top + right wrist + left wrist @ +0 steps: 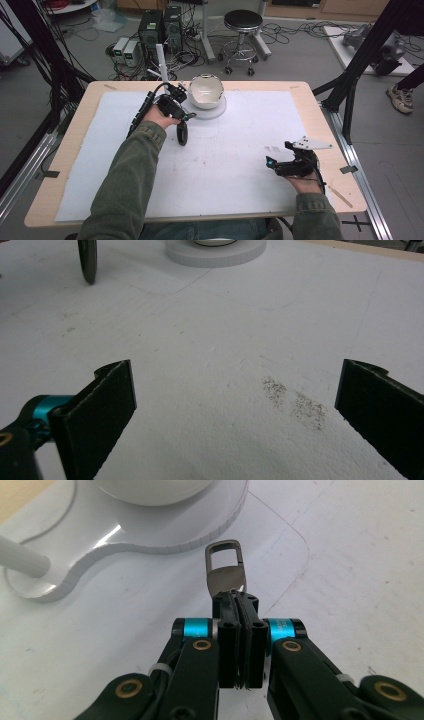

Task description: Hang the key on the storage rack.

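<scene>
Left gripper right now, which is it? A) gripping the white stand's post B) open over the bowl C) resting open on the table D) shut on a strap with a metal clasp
D: in the left gripper view the left gripper has its jaws pressed together on the strap's metal clasp, beside the white stand.

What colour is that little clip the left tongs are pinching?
Dull silver-grey metal clip, clearest in the left gripper view.

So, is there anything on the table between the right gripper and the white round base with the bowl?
No. In the right gripper view, the white sheet between the right gripper and the base is bare, with only a dark speckled smudge.
</scene>
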`<state>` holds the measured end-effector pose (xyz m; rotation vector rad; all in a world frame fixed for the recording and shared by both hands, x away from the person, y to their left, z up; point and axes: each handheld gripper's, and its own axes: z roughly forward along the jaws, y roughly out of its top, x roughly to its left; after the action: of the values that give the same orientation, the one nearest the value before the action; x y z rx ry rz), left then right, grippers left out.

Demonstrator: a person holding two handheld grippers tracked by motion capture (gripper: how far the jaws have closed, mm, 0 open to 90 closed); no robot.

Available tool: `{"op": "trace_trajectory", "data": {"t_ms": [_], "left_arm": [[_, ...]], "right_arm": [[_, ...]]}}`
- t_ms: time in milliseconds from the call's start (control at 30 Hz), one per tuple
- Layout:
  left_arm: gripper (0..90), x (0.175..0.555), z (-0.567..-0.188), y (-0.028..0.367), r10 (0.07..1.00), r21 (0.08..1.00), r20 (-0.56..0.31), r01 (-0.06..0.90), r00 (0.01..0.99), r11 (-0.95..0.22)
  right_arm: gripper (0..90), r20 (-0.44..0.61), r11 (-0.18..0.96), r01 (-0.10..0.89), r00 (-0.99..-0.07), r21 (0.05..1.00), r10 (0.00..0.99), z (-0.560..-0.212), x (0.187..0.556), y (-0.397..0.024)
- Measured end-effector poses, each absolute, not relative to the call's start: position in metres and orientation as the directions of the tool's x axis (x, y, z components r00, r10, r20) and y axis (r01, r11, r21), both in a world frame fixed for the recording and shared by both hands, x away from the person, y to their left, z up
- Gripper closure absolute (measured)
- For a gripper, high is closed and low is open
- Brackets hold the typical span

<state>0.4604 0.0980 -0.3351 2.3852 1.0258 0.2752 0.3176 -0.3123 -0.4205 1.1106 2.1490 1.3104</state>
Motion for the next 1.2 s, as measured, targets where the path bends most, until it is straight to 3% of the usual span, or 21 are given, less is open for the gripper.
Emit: {"op": "trace_trajectory", "data": {"t_ms": [200, 1200], "left_arm": [[87.7, 0.455, -0.319, 0.114, 0.727, 0.574, -0.04, 0.611, 0.686, -0.545], [87.6, 0.456, -0.252, 0.18, 0.737, 0.688, 0.025, 0.523, 0.675, -0.503]], "right_arm": [[1.9, 0.071, 0.251, 0.425, -0.611, 0.87, 0.789, -0.42, 0.318, -0.312], [1.9, 0.066, 0.257, 0.423, -0.613, 0.869, 0.788, -0.421, 0.319, -0.311]]}}
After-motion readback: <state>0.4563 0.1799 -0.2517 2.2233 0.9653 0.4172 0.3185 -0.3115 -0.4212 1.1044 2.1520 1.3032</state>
